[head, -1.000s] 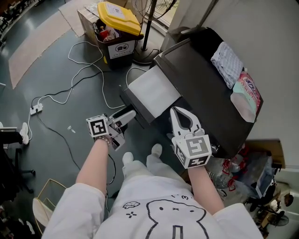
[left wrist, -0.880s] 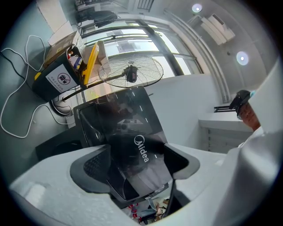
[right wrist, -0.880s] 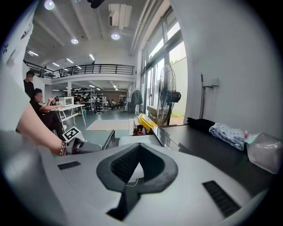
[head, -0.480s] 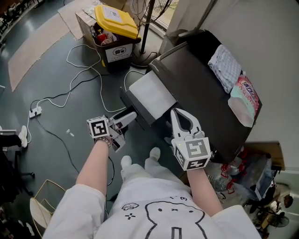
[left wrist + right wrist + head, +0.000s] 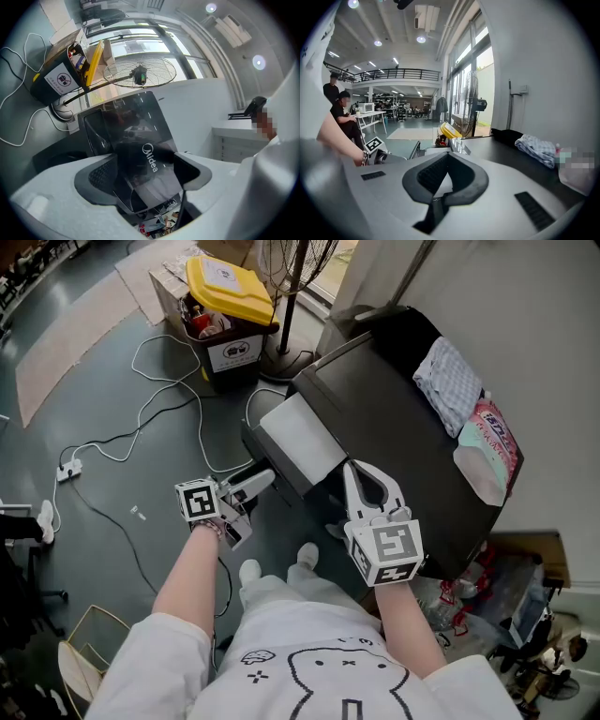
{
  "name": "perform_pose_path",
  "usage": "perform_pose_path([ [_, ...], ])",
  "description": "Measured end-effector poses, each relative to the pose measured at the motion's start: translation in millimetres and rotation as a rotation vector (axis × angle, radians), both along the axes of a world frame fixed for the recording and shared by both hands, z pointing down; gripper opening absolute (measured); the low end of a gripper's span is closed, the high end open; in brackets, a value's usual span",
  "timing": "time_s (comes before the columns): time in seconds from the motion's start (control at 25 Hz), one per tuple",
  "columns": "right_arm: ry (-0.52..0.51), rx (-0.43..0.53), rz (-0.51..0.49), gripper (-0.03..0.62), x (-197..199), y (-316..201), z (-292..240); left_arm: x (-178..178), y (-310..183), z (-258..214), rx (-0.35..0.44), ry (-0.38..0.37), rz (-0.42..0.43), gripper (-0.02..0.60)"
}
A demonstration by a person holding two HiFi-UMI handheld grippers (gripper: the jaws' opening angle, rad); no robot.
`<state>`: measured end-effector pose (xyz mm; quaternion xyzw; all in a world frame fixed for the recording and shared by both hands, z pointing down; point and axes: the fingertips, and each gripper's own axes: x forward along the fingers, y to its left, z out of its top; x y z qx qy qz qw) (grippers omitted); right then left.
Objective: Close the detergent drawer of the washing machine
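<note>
1. The black washing machine (image 5: 403, 446) stands against the wall. A white-topped block, which appears to be the detergent drawer (image 5: 302, 435), juts out of its front over the floor (image 5: 103, 381).
2. The left tool (image 5: 251, 482) is low in front of the machine, just beside the drawer's outer end. Contact cannot be confirmed from the head view.
3. In the left gripper view the jaws stand wide apart and grip nothing. A glossy dark panel bearing the "Midea" logo (image 5: 152, 158) fills the gap between them.
4. The right tool (image 5: 364, 474) is beside the drawer, near the machine's front edge. Its jaws are closed tip to tip and hold nothing.
5. A checked cloth (image 5: 452, 381) and a pink packet (image 5: 492, 442) lie on top of the machine.
6. A yellow-lidded bin (image 5: 228, 282) and white cables (image 5: 141, 427) are on the floor, well apart from the tools.
</note>
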<state>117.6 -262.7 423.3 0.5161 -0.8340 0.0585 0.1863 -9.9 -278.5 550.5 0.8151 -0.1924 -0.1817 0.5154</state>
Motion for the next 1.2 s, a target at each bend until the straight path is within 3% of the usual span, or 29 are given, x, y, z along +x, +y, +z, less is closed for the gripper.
perform_pose_path([
  [0.52, -0.004, 0.031, 0.032, -0.002, 29, -20, -14, 31, -31, 1, -0.021, -0.017, -0.003, 0.356],
  [1.2, -0.014, 0.042, 0.063, -0.002, 59, -35, -16, 61, -58, -3, -0.006, 0.013, -0.013, 0.354],
])
